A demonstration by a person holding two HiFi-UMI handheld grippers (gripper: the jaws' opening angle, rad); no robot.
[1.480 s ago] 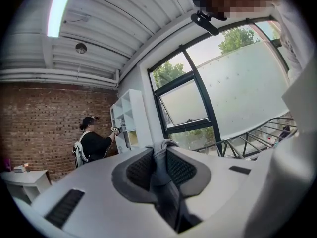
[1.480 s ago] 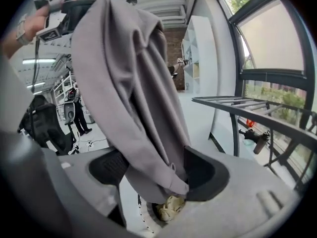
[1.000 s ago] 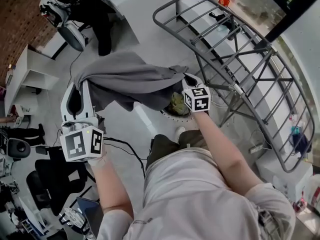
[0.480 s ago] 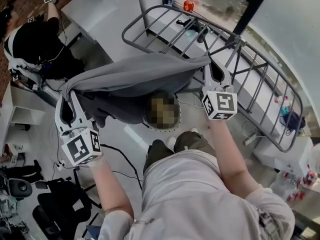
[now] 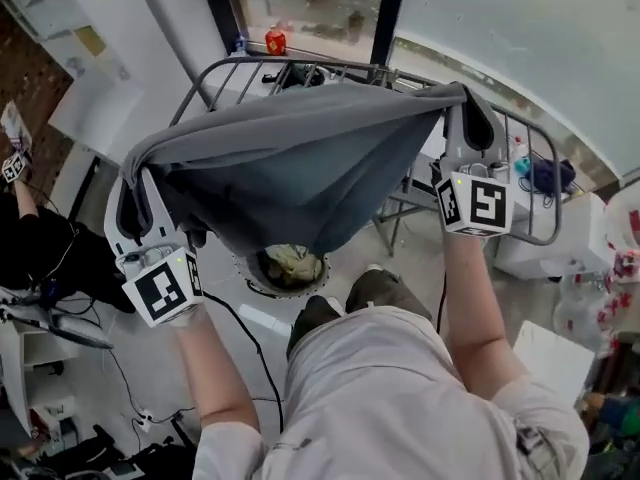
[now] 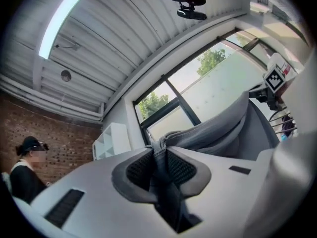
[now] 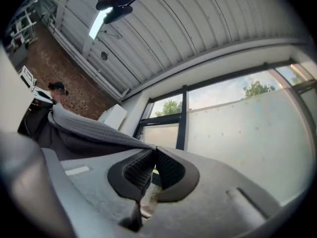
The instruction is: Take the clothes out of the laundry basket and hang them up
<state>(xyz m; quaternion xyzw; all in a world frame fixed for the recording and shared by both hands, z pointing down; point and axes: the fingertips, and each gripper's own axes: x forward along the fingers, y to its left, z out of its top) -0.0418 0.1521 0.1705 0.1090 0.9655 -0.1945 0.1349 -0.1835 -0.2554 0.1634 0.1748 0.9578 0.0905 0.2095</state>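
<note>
1. Hanging spread in the air, the grey garment (image 5: pixel 300 163) droops above the laundry basket (image 5: pixel 249 272), on the near side of the drying rack (image 5: pixel 250 61).
2. The left hand-held gripper (image 5: pixel 137 173) clamps its left corner.
3. The right hand-held gripper (image 5: pixel 468 108) pinches its right corner.

A grey garment (image 5: pixel 300 168) is hanging spread wide by its two top corners, its lower edge sagging to a point above the round laundry basket (image 5: pixel 257 284), which is holding crumpled greenish cloth (image 5: pixel 292 261); the metal drying rack (image 5: pixel 240 61) is standing just behind
</note>
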